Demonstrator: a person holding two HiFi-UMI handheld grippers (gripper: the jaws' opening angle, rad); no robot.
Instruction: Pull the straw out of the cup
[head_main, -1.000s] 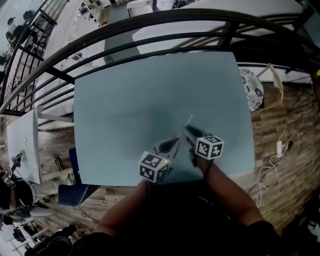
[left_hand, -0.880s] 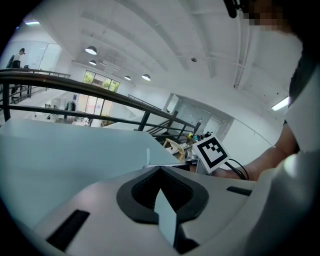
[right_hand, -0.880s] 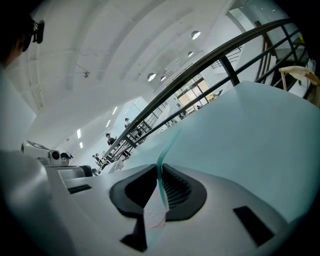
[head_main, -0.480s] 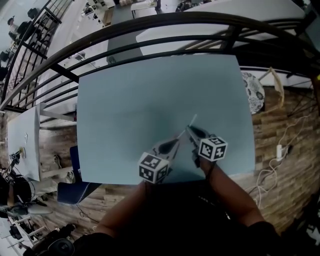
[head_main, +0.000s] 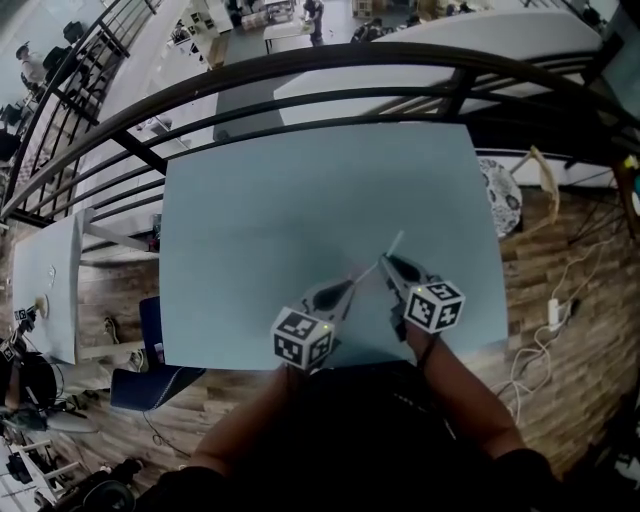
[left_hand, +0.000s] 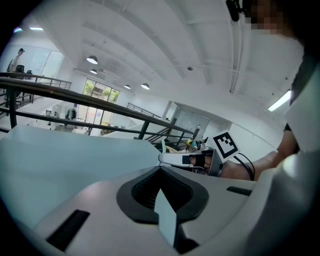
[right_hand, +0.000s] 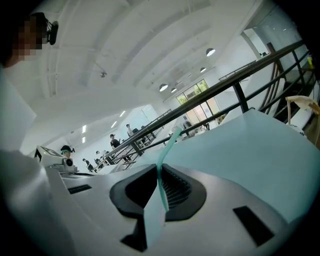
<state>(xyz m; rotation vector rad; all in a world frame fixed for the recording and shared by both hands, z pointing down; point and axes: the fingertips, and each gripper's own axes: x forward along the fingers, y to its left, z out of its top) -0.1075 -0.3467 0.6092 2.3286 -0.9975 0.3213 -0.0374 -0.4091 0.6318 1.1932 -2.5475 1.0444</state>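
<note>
The right tool (right_hand: 159, 169) is clamped on the thin teal straw (right_hand: 166, 150), which pokes past its tips above the near right part of the pale blue tabletop (head_main: 260, 200). The left tool (left_hand: 160, 167) sits just to its left, jaws pressed together on nothing. The hold looks narrow on a smooth tube, so a twist, or a knock from the neighbouring tool, could let the straw slide, kink or drop. No cup appears in any view, so the straw's clearance cannot be judged, and its lower end is buried between the jaws.
</note>
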